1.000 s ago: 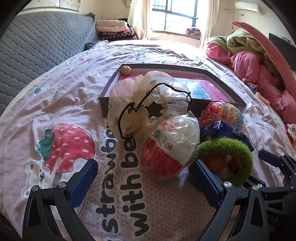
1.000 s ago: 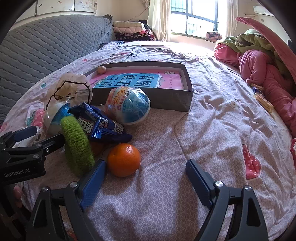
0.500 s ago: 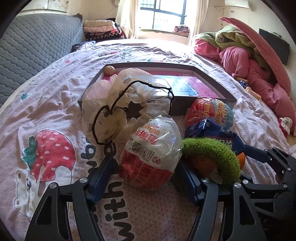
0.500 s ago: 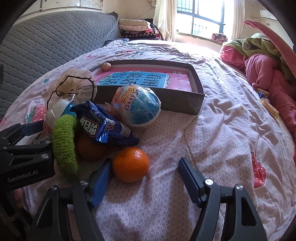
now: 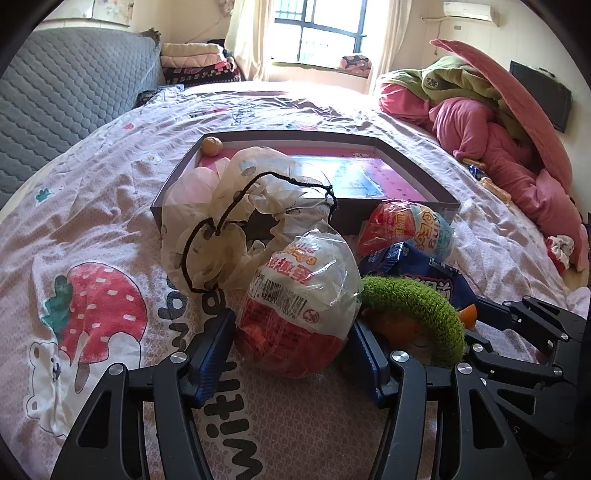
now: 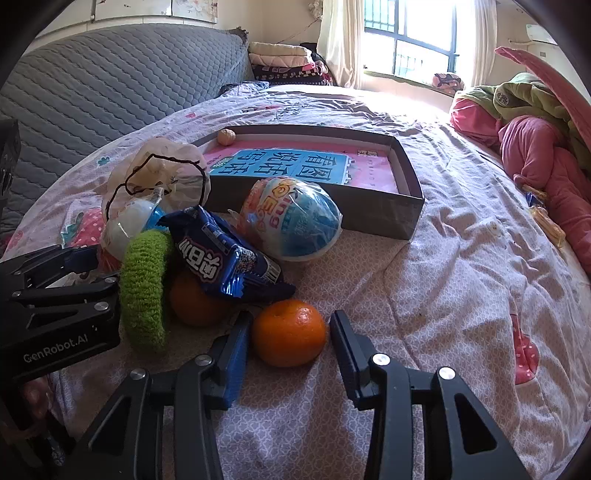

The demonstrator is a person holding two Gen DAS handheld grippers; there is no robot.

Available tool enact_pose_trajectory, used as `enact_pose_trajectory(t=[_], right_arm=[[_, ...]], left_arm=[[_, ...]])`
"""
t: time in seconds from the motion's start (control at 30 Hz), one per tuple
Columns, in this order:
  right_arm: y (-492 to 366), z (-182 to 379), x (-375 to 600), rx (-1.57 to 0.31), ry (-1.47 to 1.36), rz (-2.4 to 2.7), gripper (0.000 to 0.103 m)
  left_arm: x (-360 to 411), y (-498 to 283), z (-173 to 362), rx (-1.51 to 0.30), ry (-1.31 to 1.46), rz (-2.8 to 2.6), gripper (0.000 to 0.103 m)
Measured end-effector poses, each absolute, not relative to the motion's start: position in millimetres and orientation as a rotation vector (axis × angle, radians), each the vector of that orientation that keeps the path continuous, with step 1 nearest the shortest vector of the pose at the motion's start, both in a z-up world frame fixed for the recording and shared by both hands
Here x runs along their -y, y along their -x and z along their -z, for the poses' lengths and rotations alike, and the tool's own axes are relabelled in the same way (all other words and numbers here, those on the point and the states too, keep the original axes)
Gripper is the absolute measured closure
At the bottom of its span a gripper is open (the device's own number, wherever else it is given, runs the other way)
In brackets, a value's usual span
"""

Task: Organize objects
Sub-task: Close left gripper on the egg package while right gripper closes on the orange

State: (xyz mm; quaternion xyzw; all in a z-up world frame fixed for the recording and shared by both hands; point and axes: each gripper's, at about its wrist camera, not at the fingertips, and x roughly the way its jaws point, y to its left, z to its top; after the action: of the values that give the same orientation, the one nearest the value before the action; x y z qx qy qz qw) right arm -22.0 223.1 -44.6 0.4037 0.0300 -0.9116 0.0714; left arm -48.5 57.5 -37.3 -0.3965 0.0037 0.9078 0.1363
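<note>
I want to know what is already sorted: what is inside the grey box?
Inside the grey box lie a pink and blue book and a small walnut-like ball in the far corner. The near left corner is hidden behind the plastic bag.

A home bedroom: a bed (image 5: 110, 155) with strawberry-print sheet, padded headboard (image 6: 110, 85), heaped quilts (image 5: 498, 140), curtained window (image 5: 317, 33).

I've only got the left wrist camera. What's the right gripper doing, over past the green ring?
Observer: The right gripper is closing its jaws around a mandarin lying on the bedsheet.
Operator: Is it touching the fruit?
Observer: The pad nearer the green ring looks in contact; the other pad shows a sliver of gap.
Operator: Anything crowding it?
Observer: A second orange sits just behind the mandarin, tucked under a blue snack packet.
</note>
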Motion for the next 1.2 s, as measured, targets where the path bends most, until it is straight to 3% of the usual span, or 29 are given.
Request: enact_pose_trajectory(t=[1.2], right_arm=[[11.8, 4.5, -228.3, -0.05, -1.097, 2.796, 0.064]], left_arm=[[-61.3, 22.2, 0.0, -0.042, 1.078, -2.647, 0.041]])
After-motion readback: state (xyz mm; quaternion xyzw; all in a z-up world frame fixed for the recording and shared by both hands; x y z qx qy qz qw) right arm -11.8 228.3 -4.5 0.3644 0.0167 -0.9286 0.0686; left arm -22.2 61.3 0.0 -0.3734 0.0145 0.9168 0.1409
